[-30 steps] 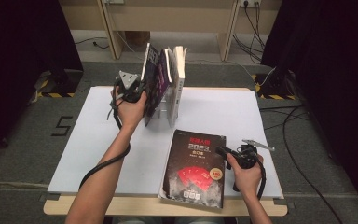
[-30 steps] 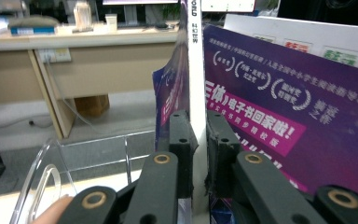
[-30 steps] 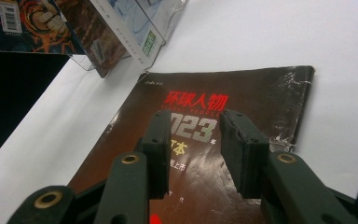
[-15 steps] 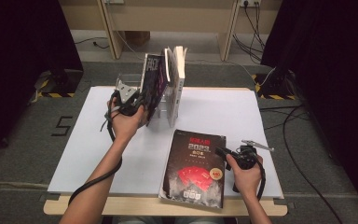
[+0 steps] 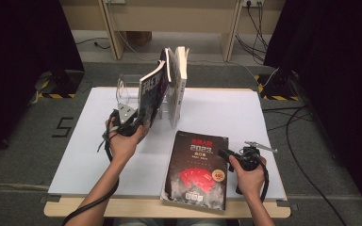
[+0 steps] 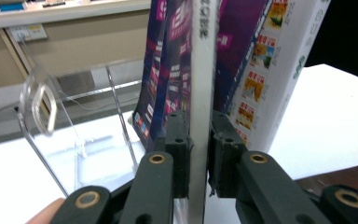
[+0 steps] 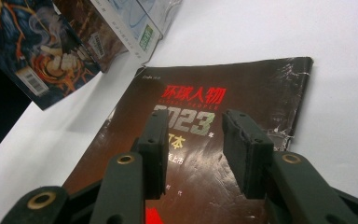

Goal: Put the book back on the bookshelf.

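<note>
Clear acrylic rack [image 5: 125, 92] holding books, left gripper [image 5: 131, 123] clamped on tilted magazine [image 5: 152, 92], right gripper [image 5: 225, 154] apart.

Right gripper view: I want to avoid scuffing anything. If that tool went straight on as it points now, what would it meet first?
Probably the dark magazine lying flat on the table; the right tool, open, hangs just over its cover, though depth is hard to judge.

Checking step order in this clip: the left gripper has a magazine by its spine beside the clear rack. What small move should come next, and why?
Probably keep drawing the purple magazine clear of the clear acrylic rack. The left gripper is shut on its spine, its jaws easing slightly, and the magazine leans away from the upright books. The right gripper hangs open over the dark 2023 magazine.
</note>
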`<state>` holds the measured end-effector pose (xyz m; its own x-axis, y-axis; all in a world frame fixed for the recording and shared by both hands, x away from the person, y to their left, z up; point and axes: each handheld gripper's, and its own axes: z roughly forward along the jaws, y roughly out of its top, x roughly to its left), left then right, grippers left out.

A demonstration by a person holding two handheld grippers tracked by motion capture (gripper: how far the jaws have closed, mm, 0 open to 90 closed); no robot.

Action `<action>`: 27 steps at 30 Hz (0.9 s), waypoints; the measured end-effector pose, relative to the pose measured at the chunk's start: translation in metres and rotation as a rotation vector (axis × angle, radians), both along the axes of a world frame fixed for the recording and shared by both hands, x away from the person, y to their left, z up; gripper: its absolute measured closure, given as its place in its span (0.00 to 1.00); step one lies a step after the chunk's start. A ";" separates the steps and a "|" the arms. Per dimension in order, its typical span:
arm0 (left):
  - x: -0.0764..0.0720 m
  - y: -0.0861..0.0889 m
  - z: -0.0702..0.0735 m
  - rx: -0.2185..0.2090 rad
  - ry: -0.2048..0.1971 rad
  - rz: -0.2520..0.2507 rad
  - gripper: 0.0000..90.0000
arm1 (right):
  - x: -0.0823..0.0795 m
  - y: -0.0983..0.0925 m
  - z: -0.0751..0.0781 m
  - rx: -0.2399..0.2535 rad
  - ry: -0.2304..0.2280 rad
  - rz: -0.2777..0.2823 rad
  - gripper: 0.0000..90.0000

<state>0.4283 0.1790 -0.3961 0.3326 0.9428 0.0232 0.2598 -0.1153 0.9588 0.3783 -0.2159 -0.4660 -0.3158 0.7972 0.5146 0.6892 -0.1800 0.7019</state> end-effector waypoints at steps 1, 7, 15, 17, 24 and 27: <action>-0.002 0.001 -0.004 -0.023 -0.013 -0.002 0.88 | 0.000 0.000 0.000 0.001 0.002 0.000 0.68; -0.005 0.000 -0.016 -0.041 -0.035 -0.002 0.85 | 0.000 0.001 -0.002 -0.001 0.008 0.008 0.67; -0.008 -0.005 -0.028 -0.030 -0.048 -0.030 0.84 | 0.001 0.001 -0.003 -0.003 0.011 0.007 0.67; -0.008 -0.007 -0.028 -0.025 -0.054 -0.034 0.83 | 0.001 0.000 -0.002 -0.004 0.007 0.007 0.67; -0.005 -0.015 -0.025 -0.022 -0.080 -0.024 0.75 | 0.001 0.001 -0.003 0.004 0.019 0.012 0.66; -0.003 -0.020 -0.024 -0.032 -0.072 -0.022 0.74 | 0.001 0.002 -0.003 -0.002 0.020 0.021 0.66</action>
<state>0.4251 0.1590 -0.4198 0.3514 0.9361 0.0175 0.1883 -0.0890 0.9781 0.3794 -0.2143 -0.4689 -0.3219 0.7915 0.5195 0.7065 -0.1644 0.6883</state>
